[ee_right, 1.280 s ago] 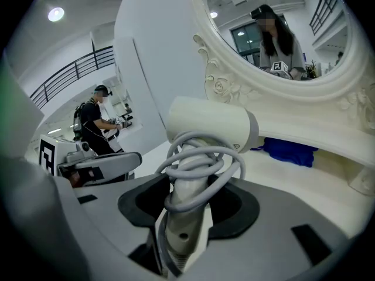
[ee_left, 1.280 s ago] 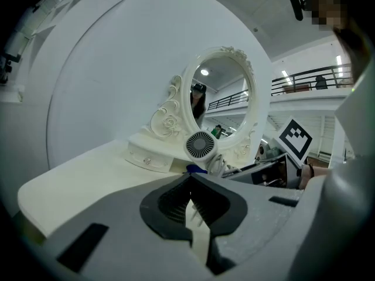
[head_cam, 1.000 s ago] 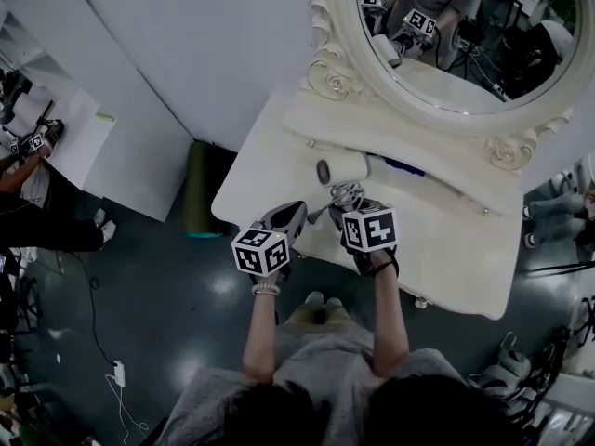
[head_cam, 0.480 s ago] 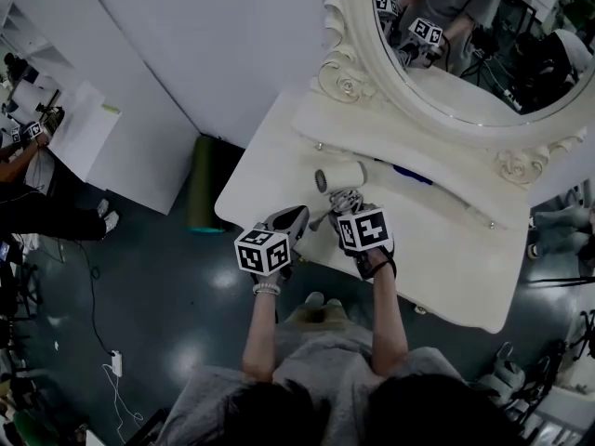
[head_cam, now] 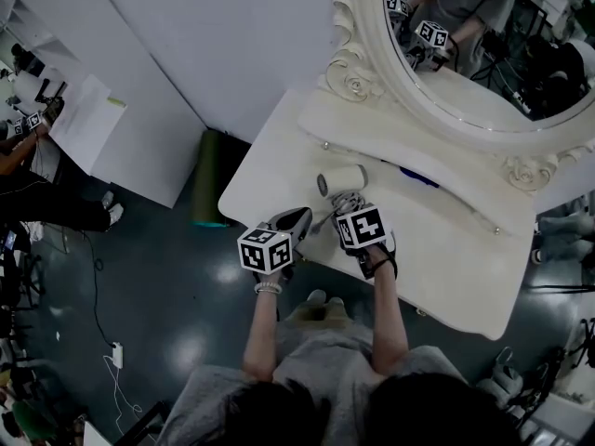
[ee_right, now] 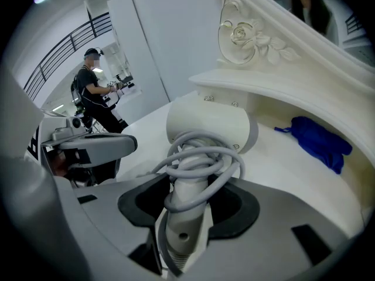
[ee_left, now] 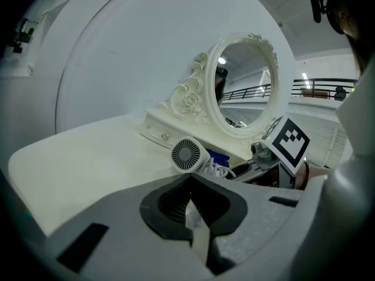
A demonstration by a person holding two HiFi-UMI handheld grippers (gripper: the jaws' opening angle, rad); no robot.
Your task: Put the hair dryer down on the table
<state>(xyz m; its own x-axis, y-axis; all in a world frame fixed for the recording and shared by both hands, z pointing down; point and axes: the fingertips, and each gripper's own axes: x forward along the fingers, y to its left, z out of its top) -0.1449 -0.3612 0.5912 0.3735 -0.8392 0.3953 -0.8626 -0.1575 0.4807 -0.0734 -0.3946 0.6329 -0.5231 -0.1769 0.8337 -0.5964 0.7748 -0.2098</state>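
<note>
One hair dryer [ee_right: 208, 127] was clamped by its cord-wrapped handle in the right tongs [ee_right: 184, 212], low over the bench [head_cam: 270, 156] near its front edge, left end; contact unclear. Left tongs [ee_left: 190, 206] were closed and empty. Step looked like set-down. Next: seat the body flat, then release. Two tongs, one mirror [ee_left: 243, 86], one blue cloth [ee_right: 319, 142].

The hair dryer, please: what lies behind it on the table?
A blue cloth lies behind the hair dryer, beneath the mirror's shelf; the dryer's body hides the table directly behind it.

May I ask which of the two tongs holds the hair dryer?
The right tongs, clamped around the handle of the hair dryer; the left tongs are shut and empty.
</note>
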